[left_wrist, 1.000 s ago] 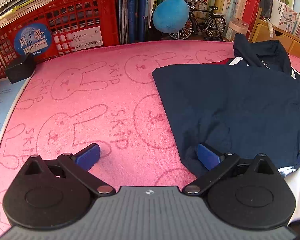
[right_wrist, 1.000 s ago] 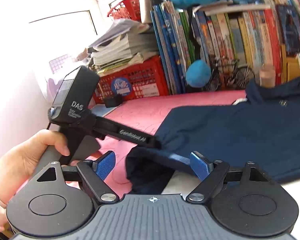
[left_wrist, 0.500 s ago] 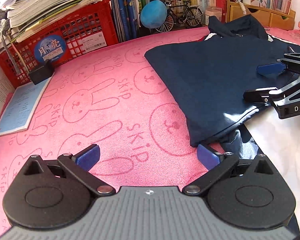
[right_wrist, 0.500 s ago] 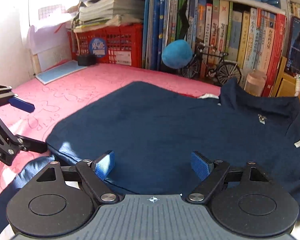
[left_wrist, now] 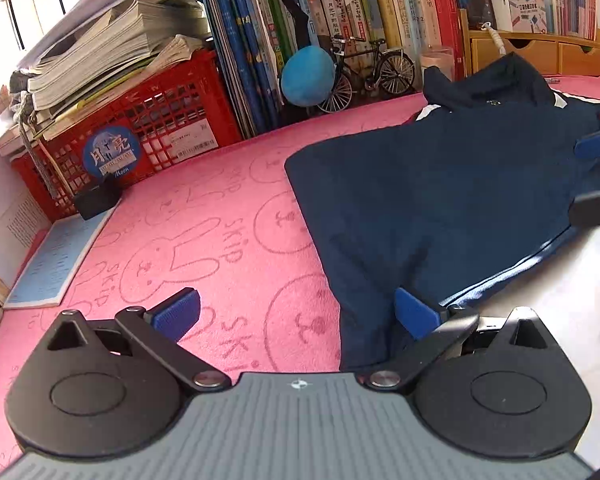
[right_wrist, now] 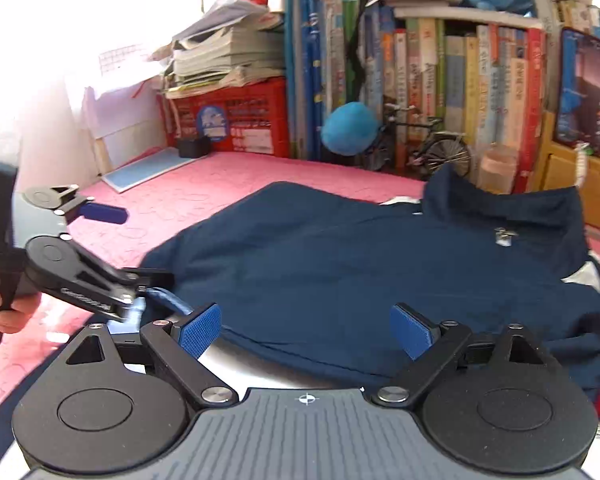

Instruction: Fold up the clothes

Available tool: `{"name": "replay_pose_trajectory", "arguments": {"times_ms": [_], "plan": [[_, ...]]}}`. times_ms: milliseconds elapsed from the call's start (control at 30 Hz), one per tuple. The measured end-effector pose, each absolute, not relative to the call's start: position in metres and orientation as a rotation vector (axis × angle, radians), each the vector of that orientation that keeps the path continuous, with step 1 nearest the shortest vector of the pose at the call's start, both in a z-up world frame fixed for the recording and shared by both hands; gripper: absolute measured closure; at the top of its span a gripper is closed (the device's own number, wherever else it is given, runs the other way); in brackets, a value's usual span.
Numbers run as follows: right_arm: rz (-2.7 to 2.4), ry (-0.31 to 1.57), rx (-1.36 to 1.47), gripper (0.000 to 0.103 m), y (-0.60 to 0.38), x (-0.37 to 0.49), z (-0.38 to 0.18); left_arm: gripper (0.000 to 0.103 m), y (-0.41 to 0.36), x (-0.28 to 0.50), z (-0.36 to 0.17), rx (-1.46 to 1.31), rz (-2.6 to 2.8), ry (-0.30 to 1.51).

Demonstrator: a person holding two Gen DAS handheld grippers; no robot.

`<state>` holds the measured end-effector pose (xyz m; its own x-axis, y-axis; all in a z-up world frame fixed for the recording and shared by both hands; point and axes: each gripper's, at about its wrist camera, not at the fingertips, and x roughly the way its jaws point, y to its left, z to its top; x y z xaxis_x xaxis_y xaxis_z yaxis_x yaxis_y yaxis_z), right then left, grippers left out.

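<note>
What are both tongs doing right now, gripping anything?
Left tongs: open, holding nothing, at the navy garment's near corner.
Right tongs: open, holding nothing, over its near edge.

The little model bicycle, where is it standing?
In the left wrist view the model bicycle stands at the back, against the books, beside the blue ball.

Background items on and behind the pink work surface

Pink rabbit-print mat (left_wrist: 228, 240) spreads ahead of the claw. Far ahead-left: red crate (left_wrist: 148, 128) stacked with papers (left_wrist: 108, 48), black box (left_wrist: 96, 200) and blue booklet (left_wrist: 56, 256) before it. Straight ahead: book row (left_wrist: 380, 20), blue plush ball (left_wrist: 308, 76), model bicycle (left_wrist: 372, 68). Ahead-right: wooden drawers (left_wrist: 540, 52).
</note>
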<state>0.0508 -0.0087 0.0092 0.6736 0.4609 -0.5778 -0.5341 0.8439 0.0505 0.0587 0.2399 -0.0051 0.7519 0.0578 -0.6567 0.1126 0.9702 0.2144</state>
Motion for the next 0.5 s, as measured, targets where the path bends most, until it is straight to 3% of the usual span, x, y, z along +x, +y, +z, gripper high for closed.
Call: {"name": "replay_pose_trajectory", "arguments": {"times_ms": [133, 167, 267, 500], "plan": [[0.228, 0.654, -0.213, 0.008, -0.088, 0.087, -0.011, 0.000, 0.265, 0.059, -0.006, 0.053, -0.034, 0.785], [0.150, 0.681, -0.213, 0.002, -0.109, 0.097, -0.018, 0.000, 0.269, 0.059, -0.006, 0.021, -0.036, 0.801], [0.177, 0.701, -0.034, 0.004, -0.156, 0.098, -0.010, 0.000, 0.269, 0.059, 0.005, 0.019, -0.024, 0.850], [0.335, 0.563, -0.053, 0.003, -0.143, 0.078, 0.012, 0.000, 0.227, 0.094, 0.051, 0.087, -0.046, 0.733]]}}
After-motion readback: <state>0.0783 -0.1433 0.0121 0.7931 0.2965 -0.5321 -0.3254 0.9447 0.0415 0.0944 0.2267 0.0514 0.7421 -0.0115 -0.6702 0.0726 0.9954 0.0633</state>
